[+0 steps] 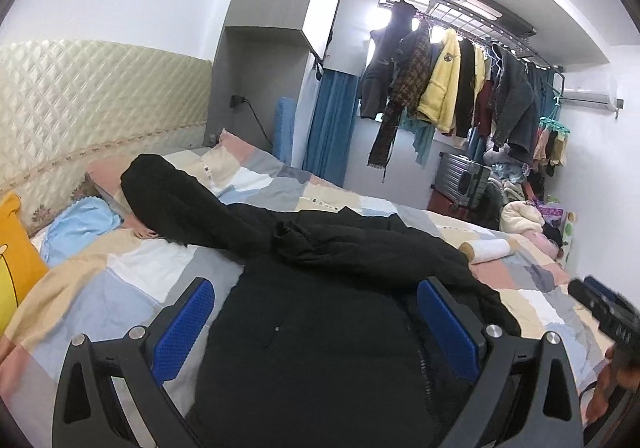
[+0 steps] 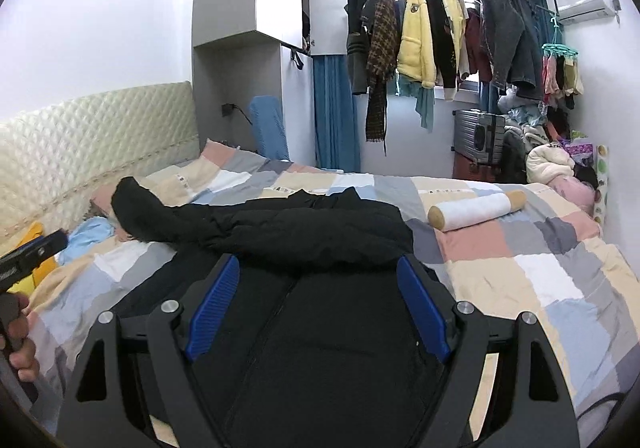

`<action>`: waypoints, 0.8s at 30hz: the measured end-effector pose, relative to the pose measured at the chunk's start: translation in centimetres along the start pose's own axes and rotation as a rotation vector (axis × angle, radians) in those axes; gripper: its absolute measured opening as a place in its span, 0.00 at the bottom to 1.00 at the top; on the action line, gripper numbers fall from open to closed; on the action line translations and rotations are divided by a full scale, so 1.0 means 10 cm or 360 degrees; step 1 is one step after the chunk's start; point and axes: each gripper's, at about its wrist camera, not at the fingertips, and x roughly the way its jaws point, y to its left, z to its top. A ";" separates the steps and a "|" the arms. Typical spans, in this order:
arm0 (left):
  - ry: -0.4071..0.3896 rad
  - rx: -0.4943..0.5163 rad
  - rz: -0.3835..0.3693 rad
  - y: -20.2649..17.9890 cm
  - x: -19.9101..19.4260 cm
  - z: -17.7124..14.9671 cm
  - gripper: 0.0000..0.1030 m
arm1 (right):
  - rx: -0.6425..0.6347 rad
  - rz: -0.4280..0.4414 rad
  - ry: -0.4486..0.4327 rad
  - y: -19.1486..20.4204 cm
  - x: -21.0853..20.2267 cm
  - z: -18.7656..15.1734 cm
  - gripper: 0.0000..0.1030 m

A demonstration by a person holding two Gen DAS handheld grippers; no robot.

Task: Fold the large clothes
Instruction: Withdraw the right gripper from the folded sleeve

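Observation:
A large black padded jacket [image 1: 320, 308] lies spread on the patchwork bed, its body near me and one sleeve [image 1: 180, 200] stretched toward the headboard. It also shows in the right wrist view [image 2: 320, 328], sleeve [image 2: 160, 216] to the left. My left gripper [image 1: 316, 292] is open, its blue pads [image 1: 184, 328] hovering over the jacket's body, holding nothing. My right gripper [image 2: 318, 272] is open above the jacket's zipper front, also empty. The right gripper shows at the right edge of the left wrist view [image 1: 604, 312]; the left gripper shows at the left edge of the right wrist view [image 2: 32, 252].
The patchwork bedspread [image 2: 520, 256] covers the bed. A white roll pillow [image 2: 476, 210] lies right of the jacket. A blue cloth [image 1: 80, 224] and yellow cushion [image 1: 16, 260] sit by the quilted headboard [image 1: 100, 100]. Hanging clothes [image 2: 440, 28], a suitcase [image 2: 480, 136] and a clothes pile stand beyond.

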 end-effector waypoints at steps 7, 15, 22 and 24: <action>0.0055 -0.0071 -0.0019 -0.14 -0.03 0.07 1.00 | -0.0007 -0.0027 -0.0019 -0.06 -0.22 -0.22 0.79; 0.0103 -0.0122 -0.0082 -0.27 -0.05 0.14 1.00 | 0.0022 -0.0028 -0.0060 -0.08 -0.46 -0.44 0.80; 0.0180 -0.0063 -0.0002 -0.15 0.25 0.11 1.00 | 0.0078 -0.0021 -0.0108 -0.11 -0.51 -0.42 0.81; 0.0201 -0.0062 0.0023 -0.09 0.36 0.13 1.00 | 0.0088 -0.0007 -0.0102 -0.11 -0.49 -0.44 0.81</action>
